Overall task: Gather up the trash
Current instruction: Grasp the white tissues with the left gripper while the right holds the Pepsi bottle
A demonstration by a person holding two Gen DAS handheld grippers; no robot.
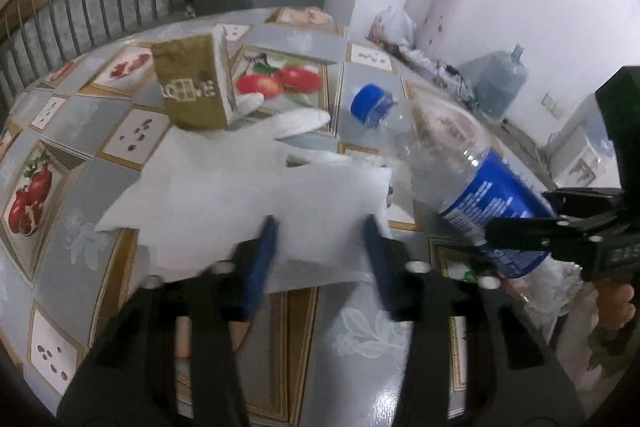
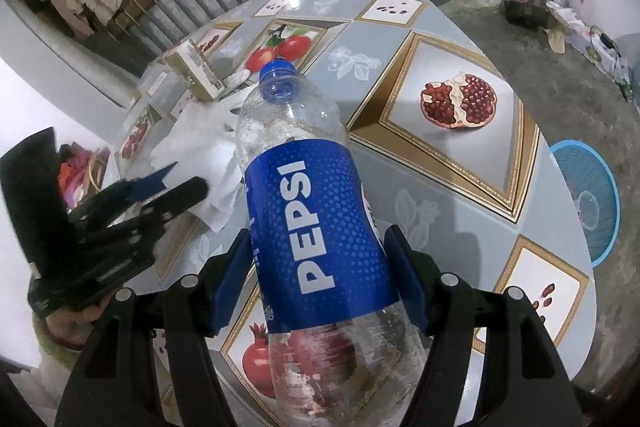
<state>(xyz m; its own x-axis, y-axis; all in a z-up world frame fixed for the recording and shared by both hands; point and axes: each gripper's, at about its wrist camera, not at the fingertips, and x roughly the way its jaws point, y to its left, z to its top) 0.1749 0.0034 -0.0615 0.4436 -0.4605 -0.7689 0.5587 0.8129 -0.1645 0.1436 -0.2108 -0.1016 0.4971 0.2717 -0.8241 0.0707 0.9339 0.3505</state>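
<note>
one bottle (image 2: 312, 211), one tissue (image 1: 248, 203), one carton (image 1: 192, 83), one basket (image 2: 588, 203)

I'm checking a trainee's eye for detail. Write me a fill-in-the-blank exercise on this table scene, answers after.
1. The right gripper clamps an empty Pepsi bottle with a ____ cap.
2. The left gripper has its blue fingers on either side of white ____ paper.
3. On the floor past the table edge stands a blue ____.
4. The gold carton lies beside a printed ____.

Answers: blue; tissue; basket; apple
</note>
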